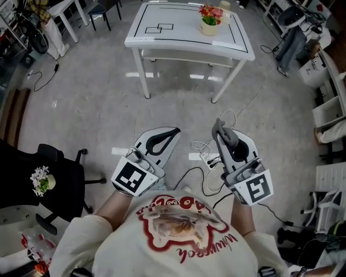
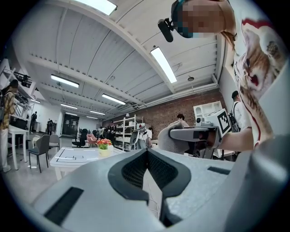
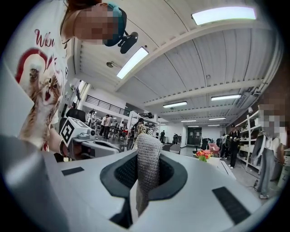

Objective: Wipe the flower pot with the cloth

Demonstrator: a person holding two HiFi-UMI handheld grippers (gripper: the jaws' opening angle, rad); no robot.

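Looking steeply down from the head view, I see a white counter [image 1: 186, 47] with black lines drawn on its top. It stands on a grey floor [image 1: 81, 108], well ahead of me. The pot [image 1: 209, 28] is pale and round and holds red and orange flowers [image 1: 211, 13]. It sits on the counter toward the far right corner.

Both tools are on the near side of the counter and well apart from it, held low over the floor close to the chest.

My left hand-held gripper [image 1: 173, 131] is roughly in line with the counter's left half. Its jaws are pressed together with nothing between them. In the left gripper view the dark pads meet at their tips. There the counter and pot appear small and far off, to the left of those tips.

My right hand-held gripper [image 1: 220, 134] is roughly in line with the counter's right edge. Its jaws are clamped on the cloth [image 3: 147, 172], a grey knitted strip. The cloth stands up past the jaw tips with a rounded top and also hangs down into the gap behind them. In the right gripper view the flowers show small and far away on the counter, to the right of the cloth and not touching it.

Cables [image 1: 201, 176] trail over the floor on the near side of the counter, between the two tools. A black chair [image 1: 57, 176] stands well off to the near left of the counter.
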